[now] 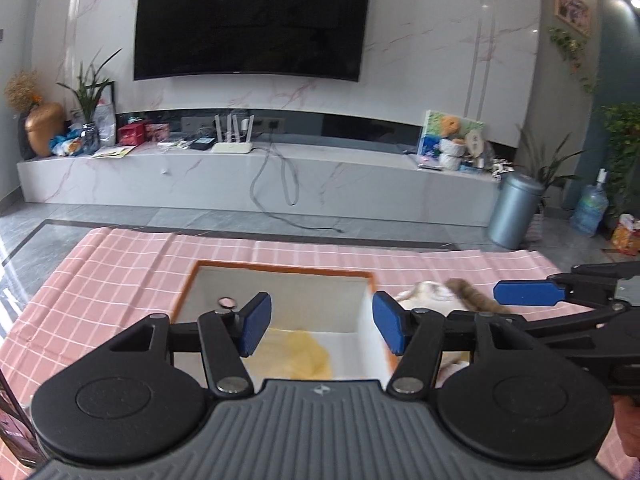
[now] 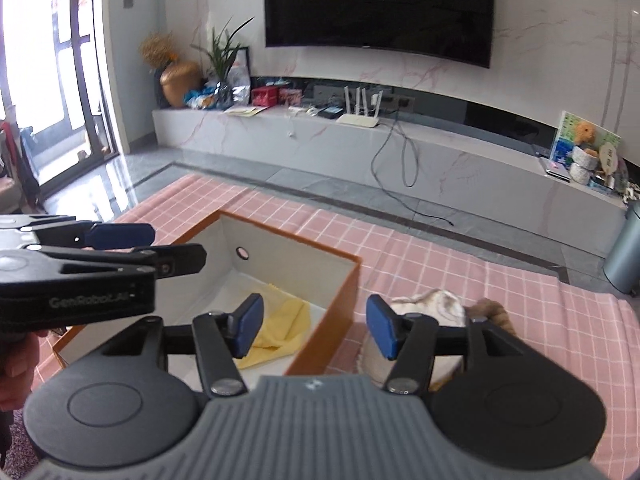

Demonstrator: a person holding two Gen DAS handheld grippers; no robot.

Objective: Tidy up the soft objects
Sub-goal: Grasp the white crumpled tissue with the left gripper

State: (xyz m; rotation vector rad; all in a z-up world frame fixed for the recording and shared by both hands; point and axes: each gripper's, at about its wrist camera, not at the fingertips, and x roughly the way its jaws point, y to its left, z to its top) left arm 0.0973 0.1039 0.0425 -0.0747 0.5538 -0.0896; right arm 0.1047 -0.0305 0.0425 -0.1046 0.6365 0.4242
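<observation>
Where pink checked cloth [image 1: 120,272] covers table, both grippers [image 1: 316,326] [image 2: 314,326] spread, empty, facing wall TV [image 1: 252,20].

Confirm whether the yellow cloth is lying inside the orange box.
Yes, the yellow cloth lies on the white floor inside the orange box.

Each camera rides just behind its own tongs and looks forward and slightly down along them. The left wrist view sits close above the open box [image 1: 280,280] on the pink checked cloth [image 1: 120,264], squarely facing the wall television [image 1: 252,20]. The right wrist view stands a little to the right, angled leftward toward the window [image 2: 48,80]. Both share the box, the yellow cloth [image 2: 280,328] inside it, the television and the marble ledge [image 1: 240,176].
</observation>
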